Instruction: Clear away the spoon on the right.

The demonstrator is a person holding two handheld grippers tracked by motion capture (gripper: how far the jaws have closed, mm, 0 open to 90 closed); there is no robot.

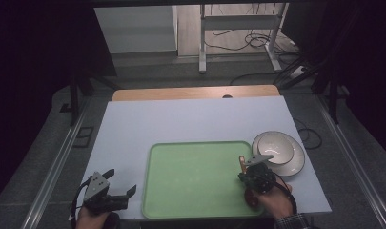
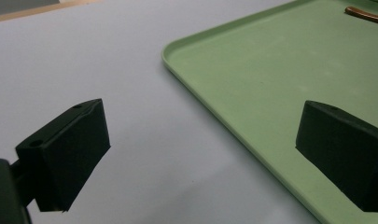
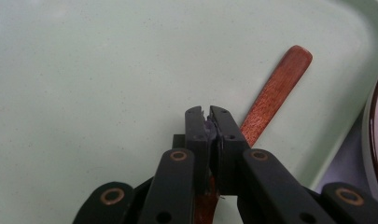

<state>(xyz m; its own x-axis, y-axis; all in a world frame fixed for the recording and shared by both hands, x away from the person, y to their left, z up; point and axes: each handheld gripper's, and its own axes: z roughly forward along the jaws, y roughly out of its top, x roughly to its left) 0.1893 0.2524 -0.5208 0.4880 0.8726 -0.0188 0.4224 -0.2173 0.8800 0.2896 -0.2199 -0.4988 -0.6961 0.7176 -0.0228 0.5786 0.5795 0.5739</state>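
Observation:
A wooden spoon [image 3: 275, 88] lies slanted over the right end of the green tray [image 1: 195, 176]. Its handle [image 1: 241, 162] points toward the far side, and a reddish round end shows by the person's right hand. My right gripper [image 1: 246, 180] points down over it. In the right gripper view the right gripper [image 3: 207, 114] has its jaws pressed together, and the handle runs out from under them. My left gripper [image 1: 120, 182] hovers over the white table left of the tray. The left gripper [image 2: 200, 158] stands wide open with nothing between its jaws.
A white bowl on a plate [image 1: 279, 151] sits just right of the tray, close to the right gripper; its rim [image 3: 375, 140] shows beside the tray edge. The white tabletop [image 1: 181, 119] stretches beyond the tray, whose rim [image 2: 210, 107] passes between the left jaws.

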